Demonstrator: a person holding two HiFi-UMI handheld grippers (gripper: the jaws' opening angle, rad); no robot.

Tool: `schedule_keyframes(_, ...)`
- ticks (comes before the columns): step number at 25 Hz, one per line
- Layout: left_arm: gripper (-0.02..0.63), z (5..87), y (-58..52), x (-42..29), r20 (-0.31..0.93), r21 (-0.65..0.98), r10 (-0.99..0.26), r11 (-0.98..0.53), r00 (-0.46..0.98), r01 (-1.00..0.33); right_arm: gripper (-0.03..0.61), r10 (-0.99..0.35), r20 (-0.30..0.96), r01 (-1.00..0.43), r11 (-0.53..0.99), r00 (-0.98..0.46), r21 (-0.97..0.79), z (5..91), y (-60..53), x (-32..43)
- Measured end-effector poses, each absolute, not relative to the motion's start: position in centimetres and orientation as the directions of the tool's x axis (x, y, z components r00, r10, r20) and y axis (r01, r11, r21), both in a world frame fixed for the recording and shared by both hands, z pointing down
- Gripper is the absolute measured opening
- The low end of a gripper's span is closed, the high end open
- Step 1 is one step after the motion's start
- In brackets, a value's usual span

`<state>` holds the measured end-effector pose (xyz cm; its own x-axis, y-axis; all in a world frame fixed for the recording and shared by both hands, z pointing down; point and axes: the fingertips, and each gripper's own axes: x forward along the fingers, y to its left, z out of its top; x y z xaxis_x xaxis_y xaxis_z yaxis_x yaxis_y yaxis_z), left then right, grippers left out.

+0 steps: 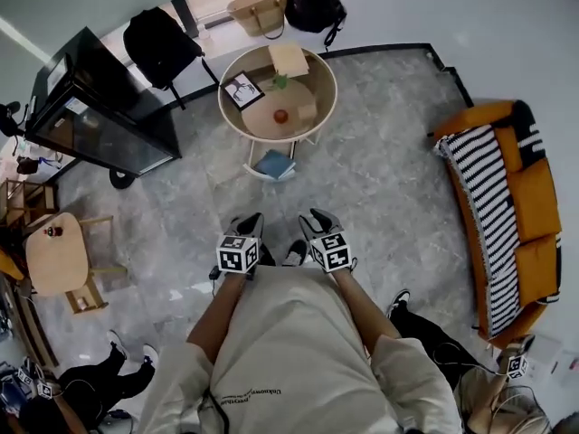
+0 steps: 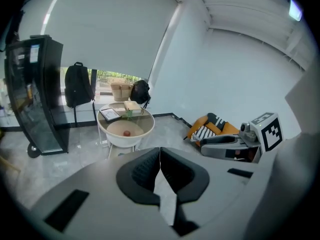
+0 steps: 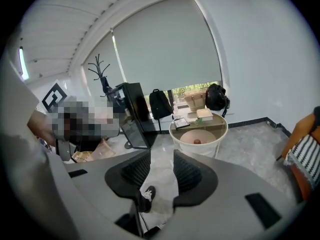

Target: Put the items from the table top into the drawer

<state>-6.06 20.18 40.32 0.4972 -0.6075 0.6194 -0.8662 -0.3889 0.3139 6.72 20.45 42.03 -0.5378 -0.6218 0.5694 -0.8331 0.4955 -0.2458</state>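
A round light-wood table (image 1: 326, 78) stands across the floor from me, well beyond both grippers. On it lie a framed picture (image 1: 242, 90), a tan book (image 1: 289, 60), a small green thing (image 1: 281, 81), a red apple (image 1: 280, 116) and a small wooden block (image 1: 308, 113). A blue book (image 1: 274, 164) rests low under the table. My left gripper (image 1: 246, 221) is held at waist height, its jaws shut with the tips touching and nothing in them (image 2: 160, 151). Beside it, my right gripper (image 1: 317, 217) is open and empty (image 3: 161, 156). Both point toward the table (image 2: 148, 124) (image 3: 220, 133).
A black glass cabinet on wheels (image 1: 99, 107) and a black backpack (image 1: 161, 43) stand left of the table. A tan bag (image 1: 260, 9) and a black bag (image 1: 314, 3) sit behind it. At the right is an orange sofa (image 1: 534, 197). A small wooden side table (image 1: 56, 253) is at the left.
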Motion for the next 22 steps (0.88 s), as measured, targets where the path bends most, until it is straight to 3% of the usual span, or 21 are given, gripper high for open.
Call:
schedule_keyframes(14,0.021,39.4,19.4,-4.8,0.597,0.225,-0.623,-0.474,0.505,-0.851,0.042,-0.649,0.528,-0.832,0.488,-0.548,-0.263,40.9,18.9,7.2)
schedule_keyframes(22,0.021,38.7,19.9,-5.1,0.587,0.201,-0.629,-0.497,0.510,-0.844,0.034,-0.658,0.528,-0.838,0.485,-0.537,-0.248,40.5,18.9,6.4)
